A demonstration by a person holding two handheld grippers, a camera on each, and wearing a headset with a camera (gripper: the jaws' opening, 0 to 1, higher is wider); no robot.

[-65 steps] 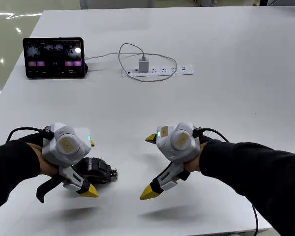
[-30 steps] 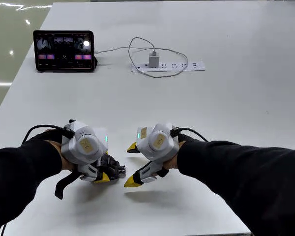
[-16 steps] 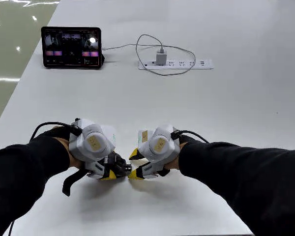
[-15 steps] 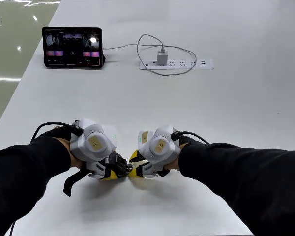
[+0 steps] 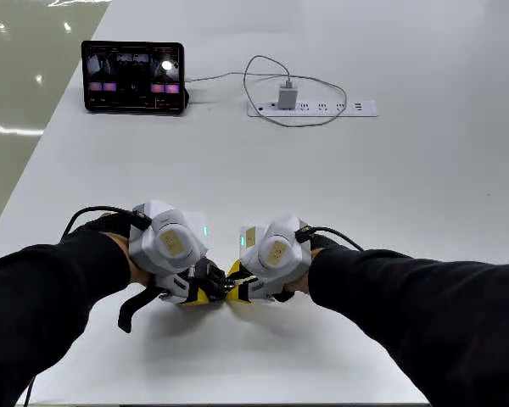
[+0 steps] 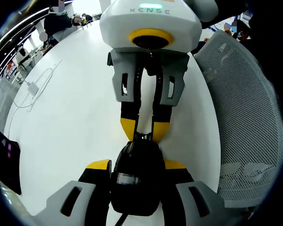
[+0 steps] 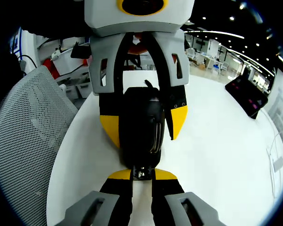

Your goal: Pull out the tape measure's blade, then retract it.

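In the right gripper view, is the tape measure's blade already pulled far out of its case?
No, the right gripper holds the end hook right at the black case of the tape measure, with no blade length showing.

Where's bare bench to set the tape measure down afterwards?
Free: the middle of the white table, between the white power strip and the left gripper and right gripper, plus its whole right side. Crowded: the far end around the black tablet and power strip, and around the black tape measure both grippers hold.
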